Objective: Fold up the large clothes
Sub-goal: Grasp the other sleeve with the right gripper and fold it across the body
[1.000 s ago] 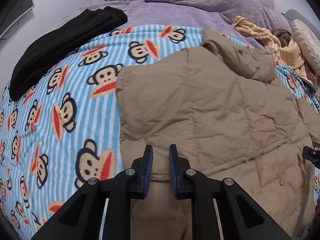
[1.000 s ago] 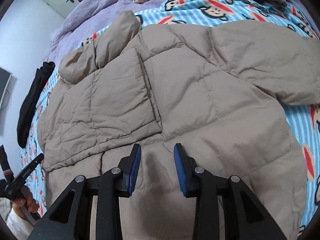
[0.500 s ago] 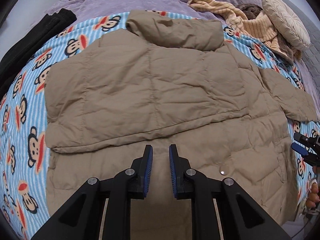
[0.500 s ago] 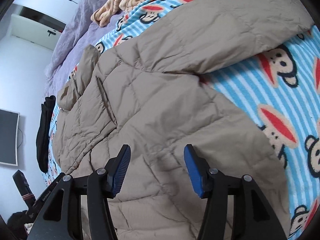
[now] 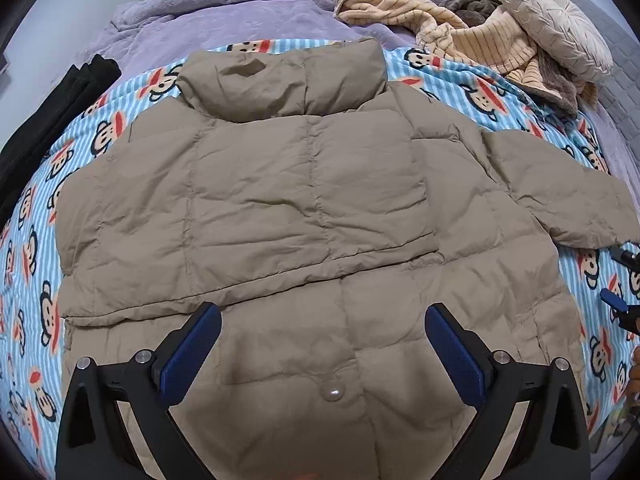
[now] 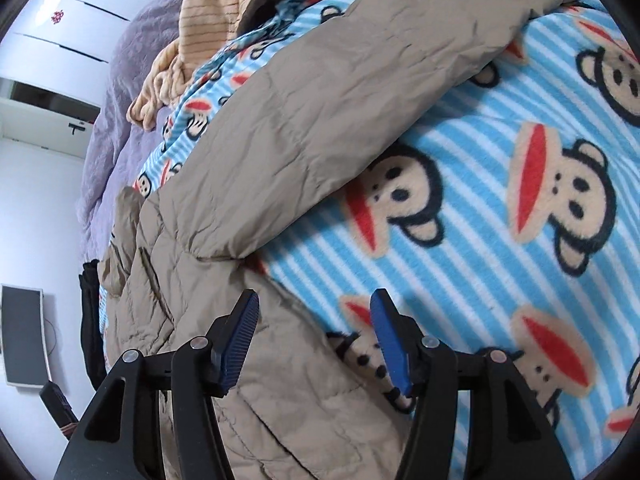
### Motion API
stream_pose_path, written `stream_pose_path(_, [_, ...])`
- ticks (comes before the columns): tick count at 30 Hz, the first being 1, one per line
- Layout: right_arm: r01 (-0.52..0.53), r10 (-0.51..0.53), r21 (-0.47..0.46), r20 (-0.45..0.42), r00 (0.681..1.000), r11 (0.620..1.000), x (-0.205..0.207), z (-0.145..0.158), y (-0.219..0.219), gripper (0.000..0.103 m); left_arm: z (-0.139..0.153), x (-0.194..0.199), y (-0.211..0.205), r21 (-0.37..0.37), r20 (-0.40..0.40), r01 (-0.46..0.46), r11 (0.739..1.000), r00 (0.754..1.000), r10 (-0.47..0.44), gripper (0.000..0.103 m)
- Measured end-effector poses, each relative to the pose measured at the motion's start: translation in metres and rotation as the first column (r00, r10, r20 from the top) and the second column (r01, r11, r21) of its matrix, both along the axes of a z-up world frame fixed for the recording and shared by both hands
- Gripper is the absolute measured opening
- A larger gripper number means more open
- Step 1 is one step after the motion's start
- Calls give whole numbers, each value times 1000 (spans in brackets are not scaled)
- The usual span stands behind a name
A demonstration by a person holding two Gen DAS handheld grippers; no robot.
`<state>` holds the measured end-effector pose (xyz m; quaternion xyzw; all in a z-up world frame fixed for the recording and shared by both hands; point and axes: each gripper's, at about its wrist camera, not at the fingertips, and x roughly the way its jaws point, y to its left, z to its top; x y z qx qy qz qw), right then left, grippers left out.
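While the tan puffer jacket (image 5: pixel 304 184) lies on the monkey-print blanket (image 6: pixel 520 240), the left claw (image 5: pixel 322 348) is opening wide, empty. The right claw (image 6: pixel 314 336) is opening too, gripping nothing.

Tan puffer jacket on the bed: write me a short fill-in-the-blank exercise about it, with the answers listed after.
1. The tan puffer jacket lies on a striped blanket printed with cartoon ____ faces.
2. One sleeve is folded across the jacket's body; the other sleeve still lies stretched out towards the ____ gripper.
3. Between the jaws of the left gripper, which are opening, nothing is ____.
4. The round pillow rests beside a heap of ____ clothing.

Missing words: monkey; right; held; striped
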<state>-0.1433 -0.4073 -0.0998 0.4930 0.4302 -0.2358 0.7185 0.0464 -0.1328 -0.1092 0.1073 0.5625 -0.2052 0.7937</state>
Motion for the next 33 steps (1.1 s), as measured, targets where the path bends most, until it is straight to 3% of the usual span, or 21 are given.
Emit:
stream_pose_path(1, [19,-19,5,10,1000,1000,-3,-1,-9,64,-2,0,-3,0,-9,-1,1000,1000,1,102])
stream_pose_path(2, [42,-43,14,20,999,999,-6,-2,-19,84,-4,1,-7,0,-22,2,1000,1000,-2,102])
stream_pose_path(3, [68,-69,19,36,997,998,-9,-2,-28,97,-6,1,-12,-1,-31,6,1000,1000,-7,102])
stream_pose_path(4, [93,-94,19,60,994,995,-13,-2,-36,103,-7,0,-15,2,-28,5,1000,1000,-5,102])
stream_pose_path(11, [203,-210,74,120,970,976,-20,-9,-92,103,-2,-2,-40,-20,-21,-5,1000,1000,5,102])
stream_pose_path(22, [311,-375,250,277,885,917,-4,-19,-158,102,6,3,-43,-34,9,-53,998,999,54,102])
stream_pose_path(24, [326,-413,302,295,861,896,0,-21,-162,96,8,5,-37,-32,19,-70,997,997,71,102])
stream_pose_path(25, [324,-424,332,297,856,886,2,-23,-162,73,9,7,-34,-30,26,-79,996,996,80,102])
stream_pose_path(26, [314,-429,364,296,854,877,6,-27,-163,43,10,8,-30,-31,32,-89,996,995,90,102])
stream_pose_path(28, [286,-430,406,327,842,868,13,-28,-160,21,12,12,-19,-31,41,-109,994,993,111,102])
stream_pose_path(29, [279,-419,393,334,844,876,18,-23,-157,14,12,15,-14,-31,44,-119,992,992,120,102])
stream_pose_path(33, [178,-301,319,393,869,931,51,6,-138,14,13,25,11,-38,53,-156,987,986,158,102])
